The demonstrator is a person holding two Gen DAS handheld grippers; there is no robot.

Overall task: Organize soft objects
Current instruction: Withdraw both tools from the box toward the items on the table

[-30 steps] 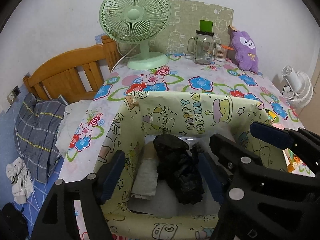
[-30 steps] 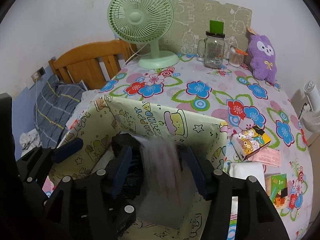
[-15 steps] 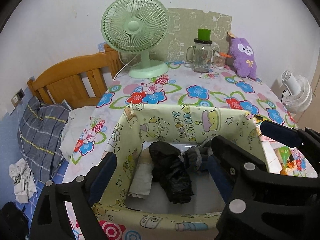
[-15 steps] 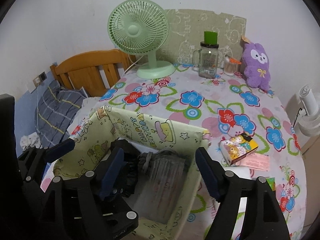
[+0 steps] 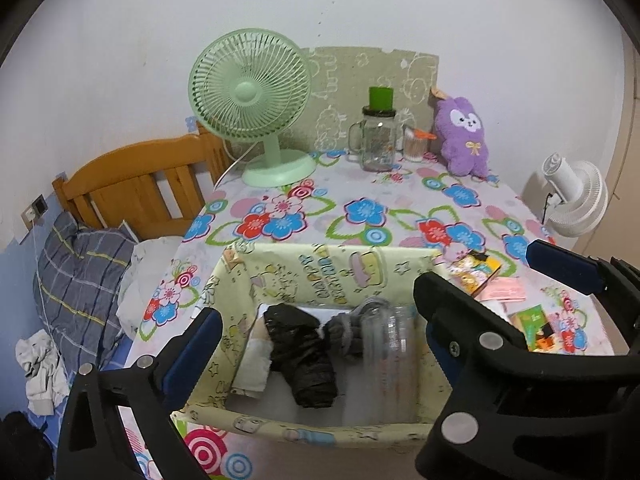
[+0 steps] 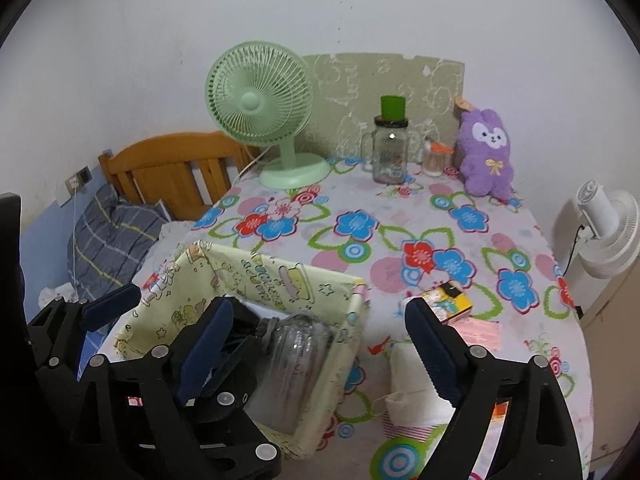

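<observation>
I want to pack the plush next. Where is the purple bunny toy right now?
The purple bunny toy sits upright at the table's far right corner against the wall, just right of the glass jar.

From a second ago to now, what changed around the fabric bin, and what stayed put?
Both hand-held grippers, left and right, have just opened and pulled back upward from the fabric bin. The clear plastic bag was let go and lies inside. The black bundle, fan and purple plush stayed.
</observation>
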